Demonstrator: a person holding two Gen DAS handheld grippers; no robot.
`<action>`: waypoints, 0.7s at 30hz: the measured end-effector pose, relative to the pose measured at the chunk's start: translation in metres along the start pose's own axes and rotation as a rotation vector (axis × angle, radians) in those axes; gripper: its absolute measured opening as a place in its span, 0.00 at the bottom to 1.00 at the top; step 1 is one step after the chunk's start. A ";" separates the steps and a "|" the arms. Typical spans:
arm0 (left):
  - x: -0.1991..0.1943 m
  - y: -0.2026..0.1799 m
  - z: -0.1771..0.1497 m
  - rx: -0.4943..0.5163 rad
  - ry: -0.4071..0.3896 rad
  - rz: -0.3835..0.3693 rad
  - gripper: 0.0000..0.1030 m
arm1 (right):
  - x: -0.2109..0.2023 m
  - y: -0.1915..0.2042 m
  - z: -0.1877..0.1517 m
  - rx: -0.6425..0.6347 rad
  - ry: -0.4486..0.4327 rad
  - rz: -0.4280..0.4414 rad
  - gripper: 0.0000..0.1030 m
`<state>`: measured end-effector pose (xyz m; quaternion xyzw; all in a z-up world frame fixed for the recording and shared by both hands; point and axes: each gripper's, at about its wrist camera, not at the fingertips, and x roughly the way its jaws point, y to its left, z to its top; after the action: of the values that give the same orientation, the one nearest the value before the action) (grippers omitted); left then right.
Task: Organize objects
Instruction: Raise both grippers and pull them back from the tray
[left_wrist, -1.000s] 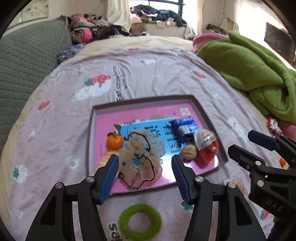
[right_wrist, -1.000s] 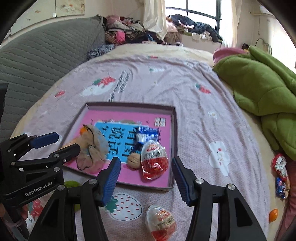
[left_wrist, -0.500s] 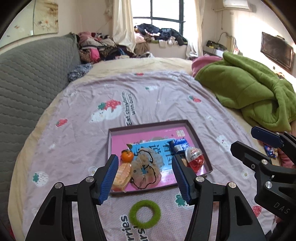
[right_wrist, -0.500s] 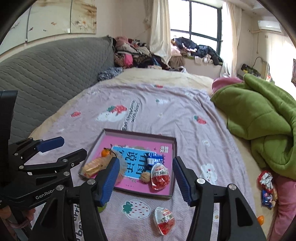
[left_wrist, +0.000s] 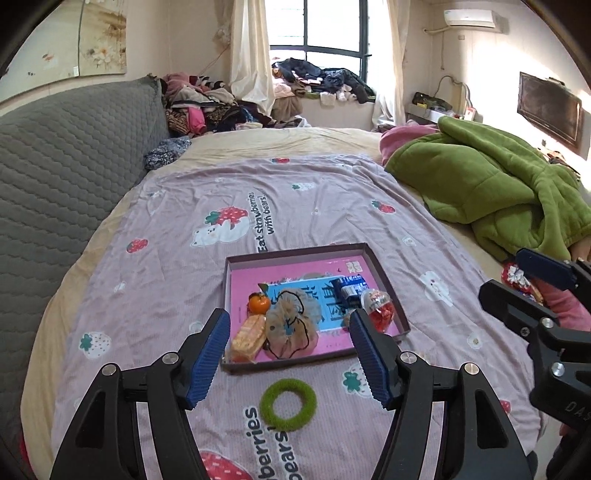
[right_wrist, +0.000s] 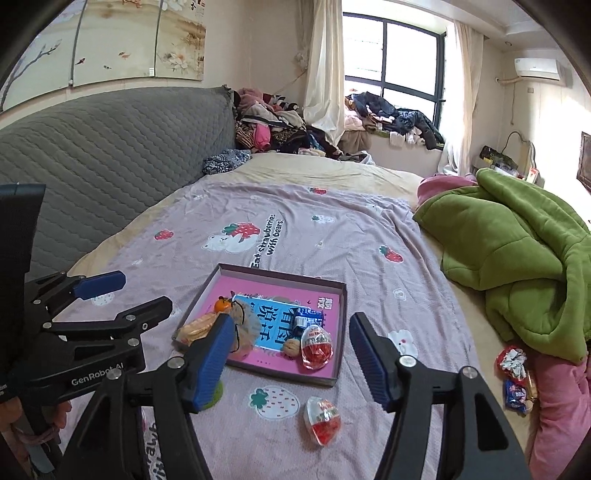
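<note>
Tray holds orange, scrunchie, egg; both claws released, just widened.

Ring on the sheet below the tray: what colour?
Green, fuzzy; the ring shows best in the left wrist view.

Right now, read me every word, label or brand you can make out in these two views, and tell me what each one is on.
"Eat strawberries with bears!" on the bedsheet, printed again nearer, partly cut off.
"GenRobot.AI" on the left gripper, last letters partly hidden.
"DAS" on the right gripper, cut off by the edge.
Large Chinese characters on the blue panel inside the pink tray: partly covered, unreadable.
Print on the chocolate egg wrapper: too small.
</note>
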<state>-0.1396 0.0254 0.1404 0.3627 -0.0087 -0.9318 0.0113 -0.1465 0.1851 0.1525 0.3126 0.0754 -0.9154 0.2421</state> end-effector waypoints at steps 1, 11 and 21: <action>-0.001 -0.001 -0.003 0.000 0.002 -0.001 0.67 | -0.002 -0.001 -0.001 0.000 -0.002 -0.002 0.63; -0.017 -0.006 -0.033 0.006 0.007 -0.001 0.67 | -0.021 -0.008 -0.028 0.014 0.009 -0.011 0.64; -0.023 -0.016 -0.051 0.018 0.012 -0.003 0.67 | -0.024 -0.007 -0.051 -0.001 0.028 -0.020 0.64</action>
<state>-0.0884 0.0415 0.1178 0.3683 -0.0167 -0.9295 0.0068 -0.1058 0.2156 0.1265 0.3246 0.0825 -0.9132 0.2321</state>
